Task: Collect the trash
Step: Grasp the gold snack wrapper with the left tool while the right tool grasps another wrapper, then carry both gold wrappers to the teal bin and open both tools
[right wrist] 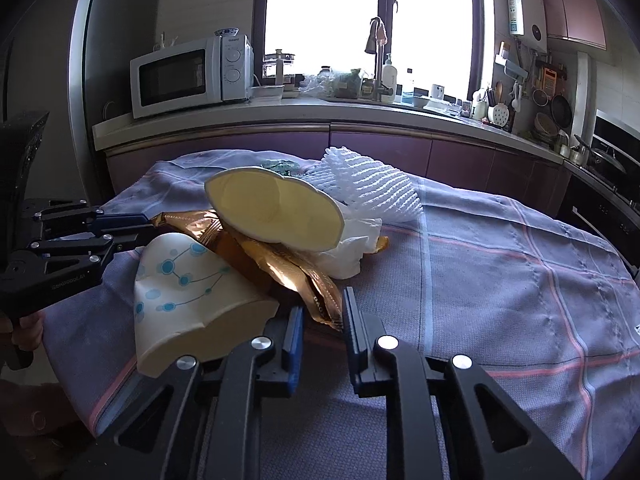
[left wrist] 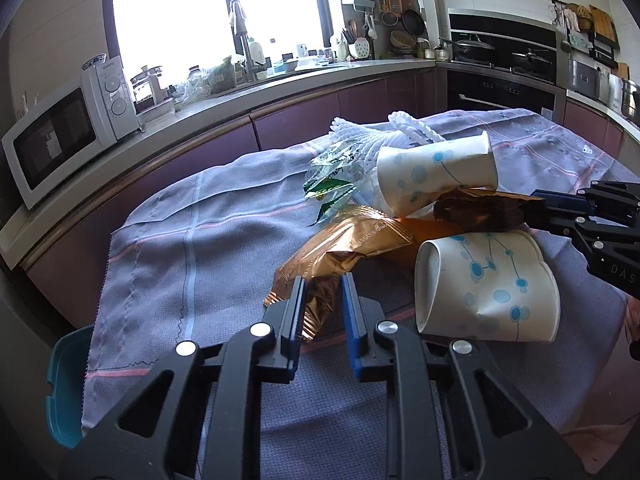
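While both grippers reach into one heap of trash on a lilac checked tablecloth [left wrist: 168,248], each has its jaws drawn nearly together on a wrapper; the left gripper [left wrist: 323,280] pinches the near end of a gold foil wrapper [left wrist: 352,240], whose crinkled edge sits between the blue pads, and the right wrist view shows that same gripper [right wrist: 148,226] entering from the left with its tips on the wrapper's far end [right wrist: 188,218]; the right gripper [right wrist: 323,312] clamps the corner of a second gold wrapper [right wrist: 316,288], which the left wrist view shows as a dark brown foil wrapper [left wrist: 480,212] held at the tips of the right gripper [left wrist: 532,210] coming in from the right.

The rest of the trash lies between and behind them; a crushed paper cup [left wrist: 488,284] with blue dots lies on its side just beside the left gripper, its mouth toward that camera; a second blue-dotted cup [left wrist: 436,172] rests tilted on top of the heap, its open mouth [right wrist: 276,212] facing the right wrist camera; a white foam fruit net [right wrist: 372,188] lies behind it, a clear green-printed plastic wrapper [left wrist: 332,184] lies to its left in the left wrist view, and crumpled white plastic [right wrist: 352,248] sits under the upper cup.

A teal plastic lid [left wrist: 66,392] pokes out at the cloth's near left edge; a white microwave [right wrist: 188,74] stands on the counter behind.
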Demonstrator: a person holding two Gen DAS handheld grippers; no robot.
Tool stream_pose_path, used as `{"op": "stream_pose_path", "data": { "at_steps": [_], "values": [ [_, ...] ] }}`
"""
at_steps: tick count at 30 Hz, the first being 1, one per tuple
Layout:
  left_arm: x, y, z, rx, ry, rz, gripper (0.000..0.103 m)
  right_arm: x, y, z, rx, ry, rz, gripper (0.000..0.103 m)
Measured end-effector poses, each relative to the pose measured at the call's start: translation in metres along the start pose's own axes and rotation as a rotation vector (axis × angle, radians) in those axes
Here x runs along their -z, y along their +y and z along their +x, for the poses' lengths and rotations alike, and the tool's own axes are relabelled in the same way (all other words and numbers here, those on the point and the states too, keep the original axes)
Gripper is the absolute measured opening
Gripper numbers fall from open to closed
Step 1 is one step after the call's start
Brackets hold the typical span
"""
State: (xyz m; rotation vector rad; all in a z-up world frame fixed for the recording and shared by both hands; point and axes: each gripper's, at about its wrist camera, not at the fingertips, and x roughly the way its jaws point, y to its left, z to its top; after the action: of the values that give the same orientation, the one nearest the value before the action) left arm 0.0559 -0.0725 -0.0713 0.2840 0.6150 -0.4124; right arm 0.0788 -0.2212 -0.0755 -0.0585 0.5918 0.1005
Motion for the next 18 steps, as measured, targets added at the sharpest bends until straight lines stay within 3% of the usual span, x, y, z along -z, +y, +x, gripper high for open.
{"op": "stream_pose_path", "data": {
  "at_steps": [8,18],
  "values": [
    [0.001,0.018,-0.023,0.014,-0.050,-0.053,0.018,-0.005,0.007,-0.026,-0.084,-0.032,-0.020,0.005],
    [0.006,0.046,-0.065,0.021,-0.125,-0.107,0.018,-0.020,0.018,-0.061,-0.087,-0.119,-0.026,0.002]
  ]
}}
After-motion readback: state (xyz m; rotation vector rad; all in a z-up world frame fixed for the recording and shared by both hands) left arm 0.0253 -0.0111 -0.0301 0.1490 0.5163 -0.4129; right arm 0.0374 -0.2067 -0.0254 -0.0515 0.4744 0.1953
